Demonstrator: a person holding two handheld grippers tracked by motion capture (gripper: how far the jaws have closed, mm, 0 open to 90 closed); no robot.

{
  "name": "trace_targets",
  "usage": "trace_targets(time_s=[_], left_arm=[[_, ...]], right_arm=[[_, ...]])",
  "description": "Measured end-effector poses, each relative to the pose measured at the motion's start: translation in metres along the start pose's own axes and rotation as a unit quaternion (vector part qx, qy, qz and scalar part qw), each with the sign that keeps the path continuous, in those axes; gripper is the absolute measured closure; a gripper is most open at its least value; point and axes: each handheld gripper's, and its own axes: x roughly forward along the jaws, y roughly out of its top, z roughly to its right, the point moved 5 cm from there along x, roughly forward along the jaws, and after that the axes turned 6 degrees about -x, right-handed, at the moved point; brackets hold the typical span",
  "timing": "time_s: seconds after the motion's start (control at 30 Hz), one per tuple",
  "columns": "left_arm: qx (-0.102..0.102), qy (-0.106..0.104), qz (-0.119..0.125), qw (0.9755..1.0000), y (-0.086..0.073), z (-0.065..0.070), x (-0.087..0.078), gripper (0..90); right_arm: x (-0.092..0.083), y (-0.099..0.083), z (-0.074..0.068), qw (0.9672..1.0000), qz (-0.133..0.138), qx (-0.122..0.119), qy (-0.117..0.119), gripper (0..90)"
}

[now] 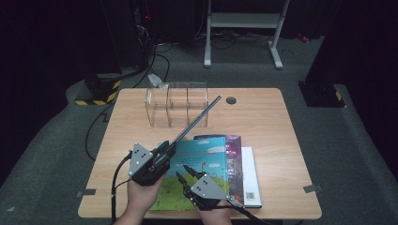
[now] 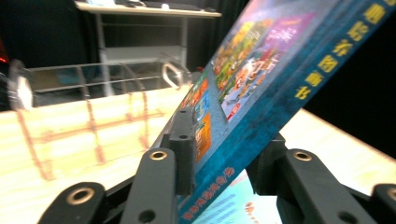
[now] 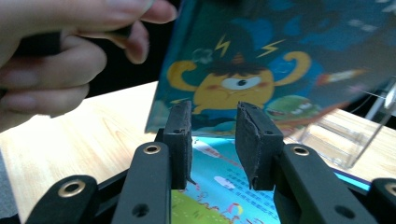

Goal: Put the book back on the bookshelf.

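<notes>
Clamping raised book [image 2: 261,88], left gripper [image 2: 224,154] fingers.

Four books in all: one book [image 1: 195,123] clamped between the left jaws, three stacked [image 1: 234,173] beneath the right jaws, plus one clear organizer [image 1: 177,104].

Overhead light is falling evenly on the table [image 1: 263,126] in the high view, while the room around it is sinking into near black from nine through three o'clock. Glare is washing out the clear organizer [image 2: 93,88] in the left gripper view, and the lifted book [image 2: 280,70] is smearing toward two o'clock. In the right gripper view a hand [image 3: 60,51] at ten o'clock is blurring, overexposed.
</notes>
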Motion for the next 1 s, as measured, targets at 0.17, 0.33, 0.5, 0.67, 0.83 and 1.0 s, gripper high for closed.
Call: trace_targets(time_s=[0.17,0.33,0.5,0.67,0.83,1.0], left_arm=[[-0.002,0.002,0.004,1.0,0.001,-0.004,-0.001,70.1],[-0.006,0.006,0.009,0.9999,0.003,-0.008,-0.003,71.1],[-0.006,0.007,0.01,0.9999,0.004,-0.01,-0.004,71.8],[-0.005,0.003,0.013,0.9999,0.003,-0.016,-0.006,72.3],[-0.004,0.008,0.018,0.9998,0.004,-0.023,-0.01,73.7],[-0.001,0.013,0.02,0.9997,0.004,-0.031,-0.015,75.5]], right_arm=[[-0.003,-0.005,0.009,0.9999,-0.006,0.008,-0.012,66.8],[-0.008,-0.008,0.021,0.9996,-0.009,0.007,-0.026,66.9],[-0.014,-0.014,0.039,0.9985,-0.013,0.012,-0.052,67.1],[-0.02,-0.02,0.055,0.9972,-0.019,0.024,-0.068,67.0],[-0.029,-0.027,0.068,0.9961,-0.028,0.026,-0.08,66.8],[-0.043,-0.038,0.079,0.9942,-0.033,0.027,-0.098,66.5]])
